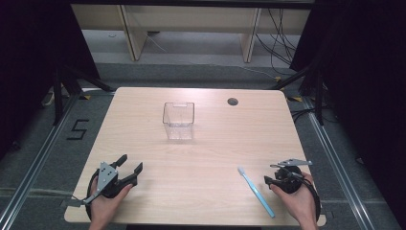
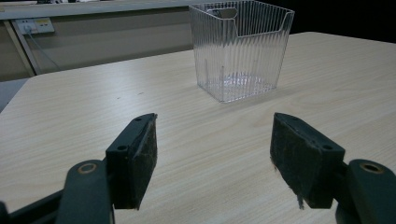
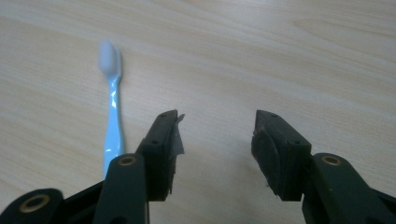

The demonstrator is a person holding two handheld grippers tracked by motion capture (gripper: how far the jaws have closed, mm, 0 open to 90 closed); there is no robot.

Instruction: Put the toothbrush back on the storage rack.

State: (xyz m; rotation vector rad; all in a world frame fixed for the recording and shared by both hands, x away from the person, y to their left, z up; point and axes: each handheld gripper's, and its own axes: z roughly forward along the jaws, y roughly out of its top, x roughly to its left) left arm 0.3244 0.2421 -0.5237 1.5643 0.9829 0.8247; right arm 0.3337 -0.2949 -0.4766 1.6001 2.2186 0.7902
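One light-blue toothbrush (image 1: 255, 191) lies flat on the wooden table (image 1: 201, 158), near the front right edge, bristle end pointing away from the person. Just beside it sits the right gripper (image 1: 269, 181), jaws spread, nothing between them. Left gripper (image 1: 132, 165) rests at front left, jaws wide too. One clear ribbed container (image 1: 178, 120) stands mid-table; it looks empty, though the walls blur things.
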